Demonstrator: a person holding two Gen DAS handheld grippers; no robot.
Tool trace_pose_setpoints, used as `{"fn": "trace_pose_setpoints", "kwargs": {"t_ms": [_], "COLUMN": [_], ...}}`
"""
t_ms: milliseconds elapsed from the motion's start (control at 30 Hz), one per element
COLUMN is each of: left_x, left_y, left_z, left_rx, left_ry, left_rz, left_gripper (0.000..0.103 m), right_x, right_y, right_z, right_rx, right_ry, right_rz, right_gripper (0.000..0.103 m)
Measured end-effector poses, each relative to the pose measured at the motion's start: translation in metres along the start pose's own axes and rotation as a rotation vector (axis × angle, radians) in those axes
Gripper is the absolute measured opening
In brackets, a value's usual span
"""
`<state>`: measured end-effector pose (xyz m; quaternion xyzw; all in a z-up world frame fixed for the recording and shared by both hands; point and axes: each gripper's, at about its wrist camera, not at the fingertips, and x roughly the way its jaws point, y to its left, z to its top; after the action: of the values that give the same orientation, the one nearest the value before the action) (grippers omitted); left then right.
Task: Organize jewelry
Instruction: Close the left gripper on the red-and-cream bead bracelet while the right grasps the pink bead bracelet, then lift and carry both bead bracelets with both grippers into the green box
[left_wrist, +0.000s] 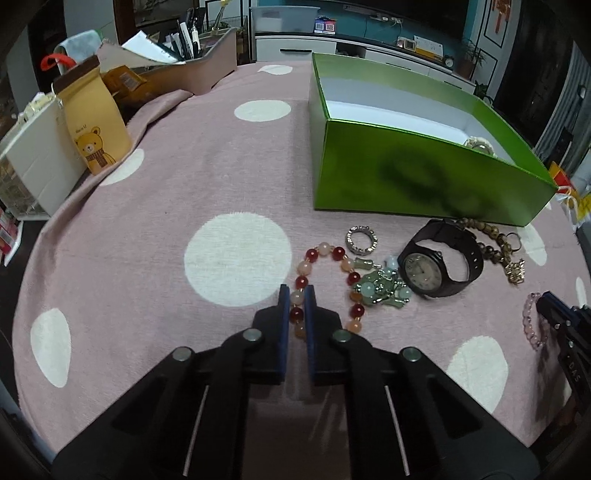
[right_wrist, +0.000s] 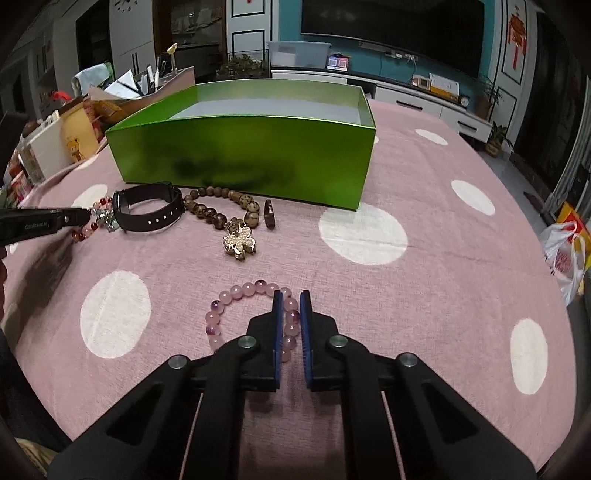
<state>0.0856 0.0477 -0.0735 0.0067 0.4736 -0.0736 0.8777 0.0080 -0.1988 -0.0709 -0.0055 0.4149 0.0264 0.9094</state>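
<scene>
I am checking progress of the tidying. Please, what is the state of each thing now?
Left gripper: shut on red bracelet.
Right gripper: shut on pink bracelet.
Green box: open, lidless.
Watch: on the cloth, strap fastened.
Brown bead bracelet: on the cloth.

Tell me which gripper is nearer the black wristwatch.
Left. The left gripper, shut on the red-and-peach bead bracelet, sits beside the watch. The right gripper grips the pink bracelet, farther away.

green box (right_wrist: 243, 155) interior mostly hidden (near wall blocks it), watch dial (left_wrist: 421, 271) unreadable
</scene>
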Motion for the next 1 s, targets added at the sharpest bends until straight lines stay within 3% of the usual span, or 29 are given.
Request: {"fn": "trace_pose_setpoints", "kwargs": {"t_ms": [267, 1000], "left_x": [-0.019, -0.099], "left_y": [0.014, -0.006], "left_z": [0.001, 0.027], "left_rx": [-0.07, -0.021], "left_ry": [-0.035, -0.204], "left_rz": [-0.053, -0.094], "left_gripper": [0.007, 0.007], "right_x": [-0.024, -0.081], "right_y": [0.008, -0.001], "right_z": [0.007, 0.027], "right_rx": [-0.021, 0.011], "right_ry": [-0.061, -0.236], "right_rz": [-0.031, -0.048], "right_gripper": [0.007, 0.007]}}
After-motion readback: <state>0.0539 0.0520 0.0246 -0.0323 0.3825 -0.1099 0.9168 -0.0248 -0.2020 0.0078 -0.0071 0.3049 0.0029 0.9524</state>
